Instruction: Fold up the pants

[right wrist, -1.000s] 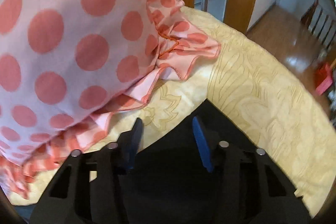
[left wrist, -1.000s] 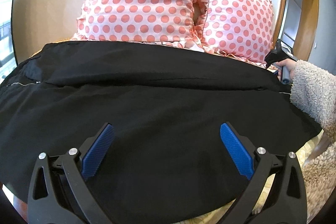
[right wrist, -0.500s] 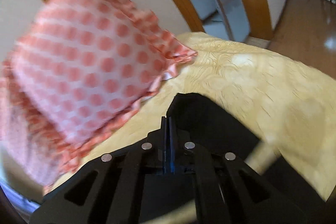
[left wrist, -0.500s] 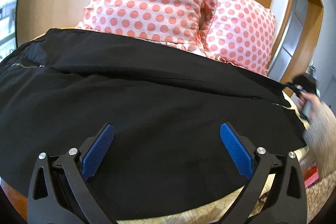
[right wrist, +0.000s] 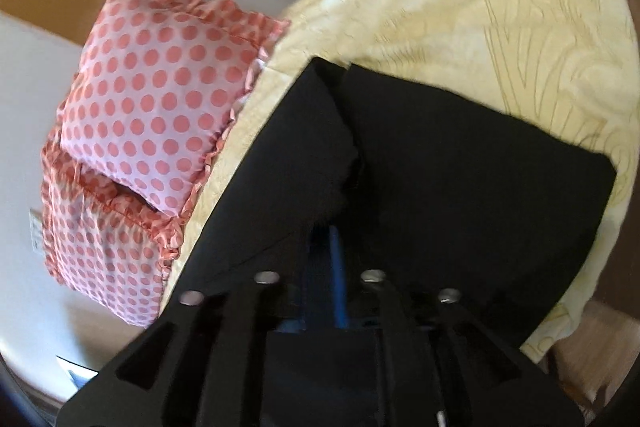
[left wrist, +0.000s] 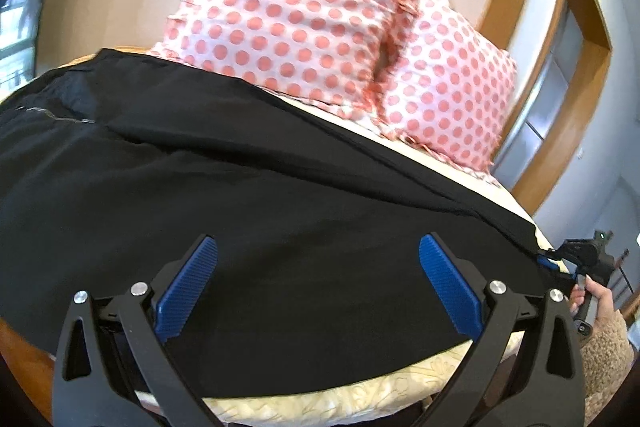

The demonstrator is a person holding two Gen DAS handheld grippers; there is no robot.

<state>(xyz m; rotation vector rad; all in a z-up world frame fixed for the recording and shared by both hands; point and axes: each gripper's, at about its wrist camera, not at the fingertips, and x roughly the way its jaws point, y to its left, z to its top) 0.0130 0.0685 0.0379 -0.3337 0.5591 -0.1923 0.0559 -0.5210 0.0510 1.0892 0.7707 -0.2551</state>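
Observation:
Black pants (left wrist: pixel 248 211) lie spread across the bed, waist with a zipper at the far left. My left gripper (left wrist: pixel 316 283) is open and empty, hovering over the near edge of the pants. My right gripper (right wrist: pixel 332 227) is shut on the pants' leg end (right wrist: pixel 304 155) and lifts that cloth off the bedspread; in the left wrist view it (left wrist: pixel 560 259) shows at the far right holding the hem. The blue pads are mostly hidden by the cloth.
Two pink polka-dot pillows (left wrist: pixel 304 11) lean against the headboard behind the pants. A yellow patterned bedspread (right wrist: pixel 520 27) covers the bed. A wooden door frame (left wrist: pixel 592 67) stands at the right. The bed's near edge (left wrist: pixel 320 403) is just below my left gripper.
My right gripper closed on the pant leg end and lifted and pulled it back from the pillows. My left gripper stayed open and tilted, its view shifting left.

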